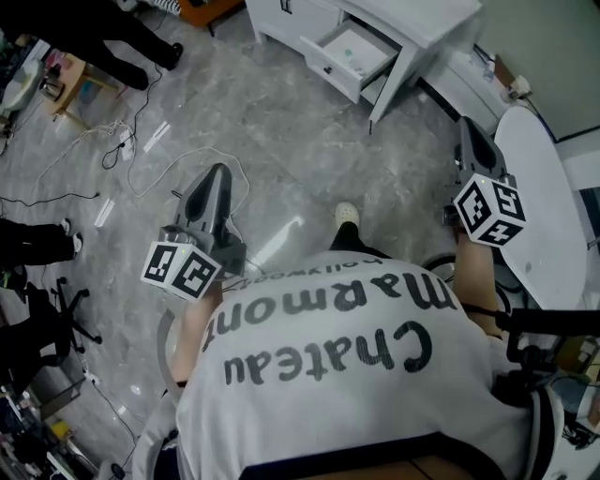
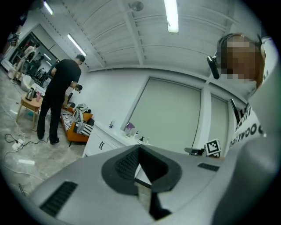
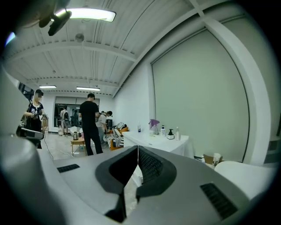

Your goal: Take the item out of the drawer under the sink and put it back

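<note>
In the head view a white cabinet (image 1: 412,23) stands at the far end of the floor with one drawer (image 1: 352,52) pulled open; a pale flat item (image 1: 356,45) lies inside. My left gripper (image 1: 217,173) is held out over the grey floor, well short of the cabinet, shut with nothing in it. My right gripper (image 1: 466,129) points toward the cabinet's right side, also shut and empty. The left gripper view shows its jaws (image 2: 139,148) met at the tip, with the cabinet (image 2: 103,143) beyond. In the right gripper view that gripper (image 3: 138,147) is closed before the white counter (image 3: 153,140) with bottles.
A round white table (image 1: 544,206) stands close on my right. Cables (image 1: 141,150) trail over the floor at left, near a small wooden table (image 1: 70,80) and an office chair (image 1: 37,319). A person in black (image 2: 57,101) stands by an orange sofa (image 2: 77,127).
</note>
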`<state>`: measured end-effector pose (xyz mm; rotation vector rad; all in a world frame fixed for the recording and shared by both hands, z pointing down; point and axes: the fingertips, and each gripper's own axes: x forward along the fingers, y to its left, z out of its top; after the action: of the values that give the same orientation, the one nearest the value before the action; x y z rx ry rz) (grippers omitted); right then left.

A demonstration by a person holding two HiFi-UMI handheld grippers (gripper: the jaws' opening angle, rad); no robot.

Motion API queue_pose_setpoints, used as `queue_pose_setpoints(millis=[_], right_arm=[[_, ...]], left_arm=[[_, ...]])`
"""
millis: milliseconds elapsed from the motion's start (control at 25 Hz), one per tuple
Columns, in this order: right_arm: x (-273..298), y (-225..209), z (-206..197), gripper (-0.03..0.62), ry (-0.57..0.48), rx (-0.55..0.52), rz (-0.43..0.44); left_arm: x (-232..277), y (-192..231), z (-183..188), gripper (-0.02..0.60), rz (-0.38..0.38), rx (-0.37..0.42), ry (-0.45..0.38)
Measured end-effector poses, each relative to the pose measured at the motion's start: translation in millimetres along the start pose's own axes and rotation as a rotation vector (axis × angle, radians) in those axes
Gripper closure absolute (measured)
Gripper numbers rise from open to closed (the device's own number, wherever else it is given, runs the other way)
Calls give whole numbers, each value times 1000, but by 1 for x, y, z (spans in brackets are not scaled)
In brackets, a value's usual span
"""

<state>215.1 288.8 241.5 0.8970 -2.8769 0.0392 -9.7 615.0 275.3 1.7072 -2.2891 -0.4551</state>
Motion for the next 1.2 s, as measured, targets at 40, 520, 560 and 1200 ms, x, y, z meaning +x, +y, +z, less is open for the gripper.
queue_pose_setpoints(millis=[40, 520, 560, 1200], right_arm=[[12, -4, 1, 583, 4, -9, 8], [161, -73, 15, 582, 40, -23, 95], [161, -73, 17, 583, 40, -25, 93], [220, -162, 19, 582, 18, 9, 36]], left_arm=[[9, 4, 1, 572, 14, -5, 1], [159, 14, 10, 572, 62, 0, 17], [160, 14, 11, 572, 59, -3, 18], [274, 5, 7, 572, 34, 20, 19]])
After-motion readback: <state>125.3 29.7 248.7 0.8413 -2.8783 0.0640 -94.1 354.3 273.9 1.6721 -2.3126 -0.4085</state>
